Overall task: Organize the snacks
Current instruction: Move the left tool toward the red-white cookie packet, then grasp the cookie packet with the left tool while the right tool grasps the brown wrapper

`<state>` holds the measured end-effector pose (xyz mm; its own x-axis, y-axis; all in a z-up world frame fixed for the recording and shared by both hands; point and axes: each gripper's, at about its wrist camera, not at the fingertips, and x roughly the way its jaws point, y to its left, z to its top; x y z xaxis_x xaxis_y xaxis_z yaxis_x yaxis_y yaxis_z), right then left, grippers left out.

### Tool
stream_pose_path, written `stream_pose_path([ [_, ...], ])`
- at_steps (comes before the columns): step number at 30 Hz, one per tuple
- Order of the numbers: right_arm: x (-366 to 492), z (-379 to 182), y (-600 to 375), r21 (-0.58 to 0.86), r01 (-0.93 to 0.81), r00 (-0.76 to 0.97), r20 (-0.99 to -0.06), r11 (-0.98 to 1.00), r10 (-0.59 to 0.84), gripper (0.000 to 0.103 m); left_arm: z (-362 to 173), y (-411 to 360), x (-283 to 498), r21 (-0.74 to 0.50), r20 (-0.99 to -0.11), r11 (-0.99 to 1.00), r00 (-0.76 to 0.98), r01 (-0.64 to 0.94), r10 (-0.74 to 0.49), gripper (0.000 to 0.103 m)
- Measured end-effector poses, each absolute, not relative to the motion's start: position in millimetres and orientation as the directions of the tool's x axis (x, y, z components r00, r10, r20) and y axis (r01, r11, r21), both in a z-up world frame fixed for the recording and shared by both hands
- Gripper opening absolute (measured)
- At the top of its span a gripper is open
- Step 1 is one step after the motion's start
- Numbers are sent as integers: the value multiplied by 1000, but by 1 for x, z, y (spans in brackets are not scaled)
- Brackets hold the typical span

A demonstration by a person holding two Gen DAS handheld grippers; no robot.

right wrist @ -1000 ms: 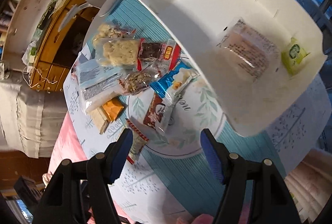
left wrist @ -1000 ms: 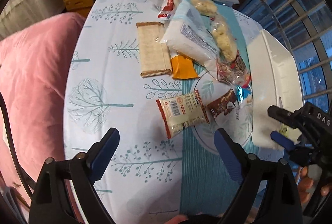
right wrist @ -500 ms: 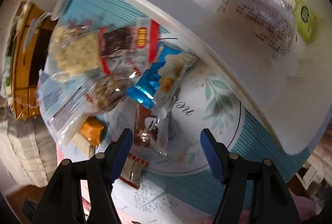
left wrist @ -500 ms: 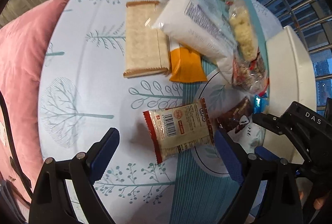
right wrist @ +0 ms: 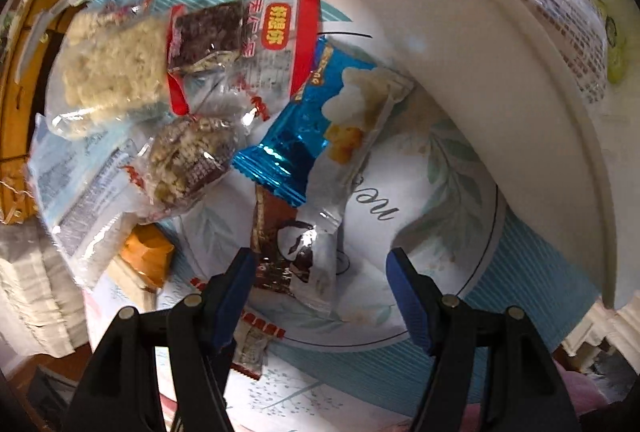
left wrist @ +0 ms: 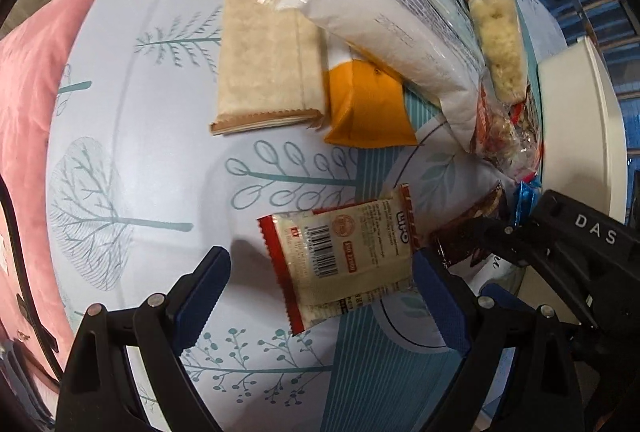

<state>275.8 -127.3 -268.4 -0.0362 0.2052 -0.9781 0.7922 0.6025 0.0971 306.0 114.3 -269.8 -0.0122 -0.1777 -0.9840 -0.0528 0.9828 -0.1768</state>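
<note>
A cream snack packet with red ends (left wrist: 344,264) lies flat on the tree-print tablecloth (left wrist: 132,168). My left gripper (left wrist: 320,292) points down over it, open, one finger on each side; its pads do not press it. My right gripper (right wrist: 322,272) is open too, straddling the lower end of a brown-and-white packet (right wrist: 296,256), which lies partly under a blue packet (right wrist: 316,128). The white bin (right wrist: 520,104) stands just right of them and holds a clear wrapped packet (right wrist: 560,0) and a small green one (right wrist: 612,48).
A tan wafer pack (left wrist: 264,60), an orange packet (left wrist: 364,104), a big white bag (left wrist: 384,24) and clear bags of puffed rice (left wrist: 496,28) crowd the table's far side. The right tool's black body (left wrist: 580,244) sits close beside my left fingers. Pink cushion (left wrist: 28,104) at left.
Both grippers have come down toward the table. The cream packet now lies between the left fingers and the brown packet between the right ones. Neither jaw width has changed.
</note>
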Motion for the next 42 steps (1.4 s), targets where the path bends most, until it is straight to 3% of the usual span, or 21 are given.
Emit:
stream_pose_path([
  [11, 300, -266, -117, 83, 762, -47, -982, 642, 183, 61, -278, 90, 308, -158, -987, 987, -18, 6, -158, 77],
  [15, 313, -262, -116, 63, 744, -68, -983, 665, 169, 54, -279, 78, 309, -144, -990, 989, -2, 21, -144, 69],
  [19, 318, -258, -121, 74, 748, -55, -984, 659, 172, 38, -278, 73, 313, -150, -989, 989, 12, 21, -150, 60],
  [21, 319, -261, -124, 85, 748, -48, -982, 659, 181, 37, -277, 73, 315, -156, -987, 988, 23, 22, -156, 52],
  [25, 317, -260, -130, 108, 753, -27, -980, 649, 195, 35, -275, 75, 316, -176, -984, 984, 32, 16, -176, 48],
  [29, 313, -259, -137, 135, 756, -5, -977, 640, 212, 33, -269, 86, 316, -184, -982, 983, 47, 16, -185, 20],
  [32, 310, -260, -143, 159, 765, 13, -973, 624, 232, 32, -269, 93, 316, -196, -980, 981, 44, -1, -195, 11],
  [38, 298, -261, -151, 194, 770, 33, -964, 608, 265, 29, -269, 111, 310, -216, -976, 976, 21, -11, -216, 10],
  [40, 290, -264, -148, 202, 771, 37, -961, 604, 275, 28, -270, 109, 311, -198, -980, 980, 15, -10, -198, 26],
  [42, 280, -263, -146, 206, 769, 41, -961, 606, 274, 28, -271, 107, 308, -191, -982, 982, 14, 2, -191, 50],
])
